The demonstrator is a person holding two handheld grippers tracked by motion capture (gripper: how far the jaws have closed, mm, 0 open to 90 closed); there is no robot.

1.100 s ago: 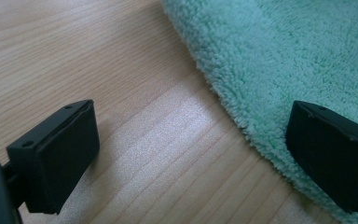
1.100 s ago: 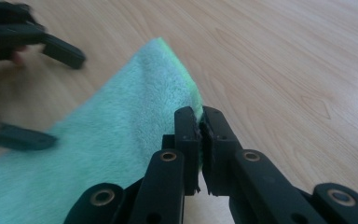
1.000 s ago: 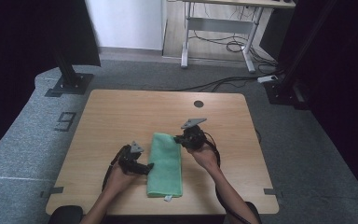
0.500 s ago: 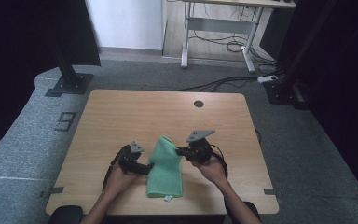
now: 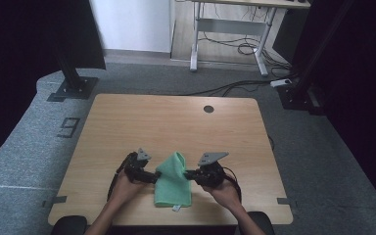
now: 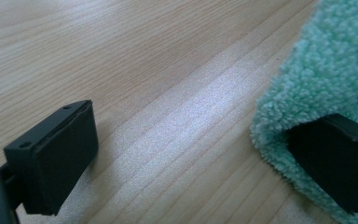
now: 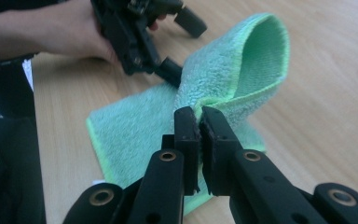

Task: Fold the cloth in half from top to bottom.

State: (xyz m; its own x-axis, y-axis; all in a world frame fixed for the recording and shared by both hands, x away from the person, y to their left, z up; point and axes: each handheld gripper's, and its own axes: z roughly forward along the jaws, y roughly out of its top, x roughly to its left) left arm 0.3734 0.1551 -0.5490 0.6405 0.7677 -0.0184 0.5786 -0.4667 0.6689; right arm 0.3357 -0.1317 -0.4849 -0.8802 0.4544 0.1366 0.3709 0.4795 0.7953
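Observation:
A green fleecy cloth (image 5: 173, 183) lies near the front edge of the wooden table (image 5: 176, 122), its far end lifted into a standing loop. My right gripper (image 5: 188, 175) is shut on the edge of that raised end; in the right gripper view its jaws (image 7: 199, 114) pinch the cloth (image 7: 233, 60) tight. My left gripper (image 5: 149, 176) stands open at the cloth's left side. In the left gripper view (image 6: 196, 149) one jaw lies on bare wood and the other rests against the cloth's (image 6: 335, 60) edge.
A round cable hole (image 5: 208, 108) sits near the table's far edge. A white label (image 5: 176, 208) sticks out at the cloth's near end. Black stands (image 5: 73, 83) and a desk frame (image 5: 225, 34) with cables stand on the floor beyond.
My right gripper has come toward the near edge with the cloth's far end, raising it from flat into a loop. The left gripper has stayed put.

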